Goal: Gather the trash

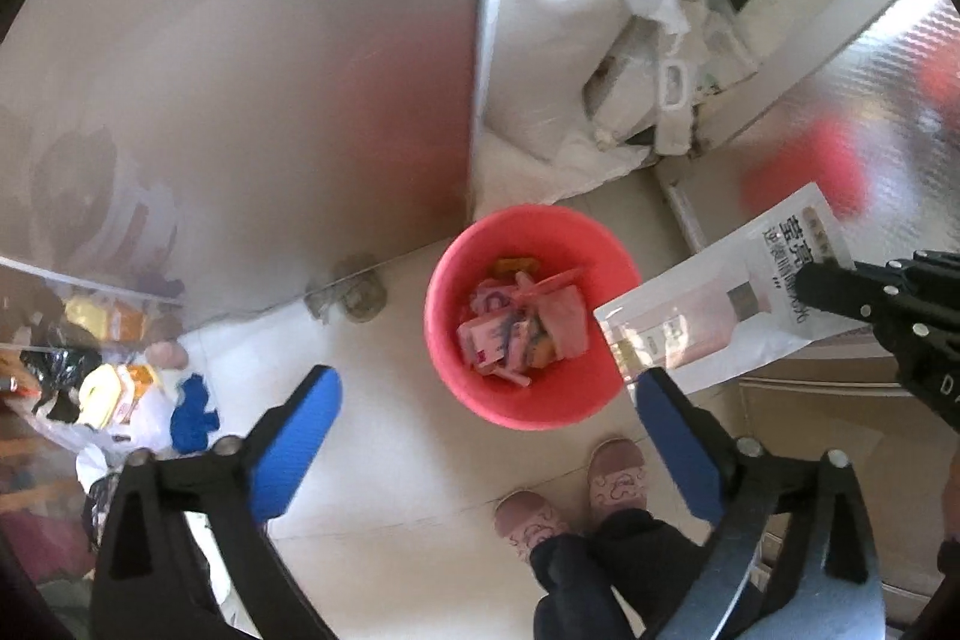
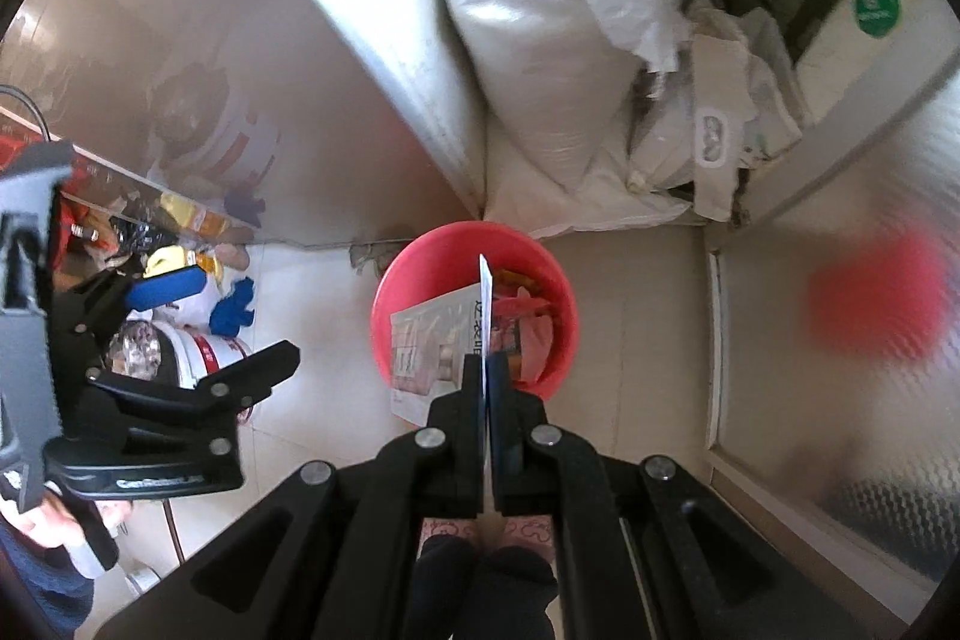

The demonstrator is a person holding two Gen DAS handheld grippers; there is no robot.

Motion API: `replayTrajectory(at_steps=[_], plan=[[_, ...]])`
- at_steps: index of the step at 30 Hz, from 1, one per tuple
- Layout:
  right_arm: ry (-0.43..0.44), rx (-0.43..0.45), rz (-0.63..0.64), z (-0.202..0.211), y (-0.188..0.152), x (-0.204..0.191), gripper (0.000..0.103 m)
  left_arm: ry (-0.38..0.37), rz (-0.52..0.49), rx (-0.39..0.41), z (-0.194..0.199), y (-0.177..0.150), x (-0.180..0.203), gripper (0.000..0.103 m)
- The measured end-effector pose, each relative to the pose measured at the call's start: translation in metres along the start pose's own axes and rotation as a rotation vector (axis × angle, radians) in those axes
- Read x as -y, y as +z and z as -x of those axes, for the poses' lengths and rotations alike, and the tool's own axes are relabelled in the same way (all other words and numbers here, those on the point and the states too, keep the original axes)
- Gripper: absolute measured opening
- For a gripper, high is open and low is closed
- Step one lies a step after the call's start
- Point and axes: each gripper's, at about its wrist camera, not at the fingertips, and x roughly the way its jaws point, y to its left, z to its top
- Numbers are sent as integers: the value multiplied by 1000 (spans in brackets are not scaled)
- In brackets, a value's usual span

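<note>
From the left wrist view, the left hand-held gripper [image 1: 486, 436] points down at the pale tiled floor [image 1: 384, 460], its two blue-padded fingers [image 1: 294, 448] spread wide apart with nothing between them. Below and ahead stands one round pink plastic bucket [image 1: 528, 400], holding a jumble of crumpled pink and orange wrappers [image 1: 522, 334] too tangled to count. At the right edge the right hand-held gripper [image 1: 807, 283] comes in, black and only partly in frame, pinching one flat white-and-pink printed sachet [image 1: 720, 304] that hangs just beside the bucket's right rim. Two pink slippers [image 1: 576, 496] show at the bottom. White sacks [image 1: 576, 40] lie behind the bucket, blurred.

From the right wrist view, the right hand-held gripper [image 2: 485, 370] points downward with its fingers pressed together on the flat sachet [image 2: 432, 340], seen nearly edge-on, so its print is mostly unreadable. The sachet hangs over the pink bucket [image 2: 390, 292], covering much of its left half; wrappers [image 2: 528, 322] show past it. The left hand-held gripper [image 2: 234, 322] sits at the left, held apart, one blue pad [image 2: 168, 292] and one black finger visible, its handle cut off by the frame. A white pail [image 2: 204, 358] stands on the floor [image 2: 648, 316] behind it, partly hidden. The clutter along the wall is too blurred to name.
</note>
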Motion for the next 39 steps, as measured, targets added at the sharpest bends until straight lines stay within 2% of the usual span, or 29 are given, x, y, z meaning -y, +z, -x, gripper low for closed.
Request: replayTrajectory(at_steps=[9,12,16,17,19,20,21,23,26,27,31,32,35,39], plan=[[-11,-44,54,-47,2,-19,1,15,75,-36,-29,-17,-33,103],[-48,-62,86,-68,3,-24,1,48,76,-38,-38,-23,-40,103],[-46,-87,87,-90,4,-27,2,55,68,-51,-50,-30,-44,103],[-40,-99,86,-95,5,-28,7,57,64,-50,-51,-31,-45,103],[-34,-117,87,-100,7,-31,36,71,57,-49,-52,-34,-46,103],[-36,-113,84,-100,7,-31,63,70,61,-51,-52,-35,-46,103],[-44,-97,77,-98,6,-31,75,65,71,-55,-51,-35,-48,103],[-72,-71,68,-90,5,-32,76,60,84,-54,-46,-36,-50,103],[-70,-75,41,-76,2,-29,84,54,85,-34,-29,-35,-48,103],[-62,-75,29,-69,2,-28,89,56,83,-29,-21,-34,-47,103],[-63,-65,24,-27,2,-31,98,63,76,0,27,-25,-35,103],[-65,-50,25,-7,2,-31,102,61,76,9,41,-23,-32,103],[-67,-16,16,45,5,-33,103,51,84,51,100,-16,-16,103],[-67,65,-8,142,5,-32,103,45,74,124,190,-12,17,103]])
